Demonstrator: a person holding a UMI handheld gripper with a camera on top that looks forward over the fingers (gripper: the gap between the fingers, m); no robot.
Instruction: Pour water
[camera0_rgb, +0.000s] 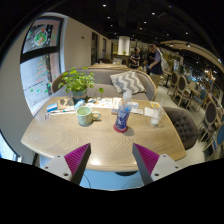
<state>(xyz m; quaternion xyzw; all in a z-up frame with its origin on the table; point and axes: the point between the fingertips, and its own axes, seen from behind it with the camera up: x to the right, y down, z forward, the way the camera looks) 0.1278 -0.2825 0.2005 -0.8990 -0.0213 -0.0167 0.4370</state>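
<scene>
On the bench (60, 140), a bottle (123, 112) stands upright beyond the hand-held gripper (110, 160), fingers apart, empty. Likely light, slick plastic; grip mid-body.

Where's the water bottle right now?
In the gripper view, the bottle stands upright on the wooden table, beyond the open gripper, between a green cup on its left and a white cup on its right.

Dim room, bright window glare at one side, strong fisheye bending edges.
</scene>
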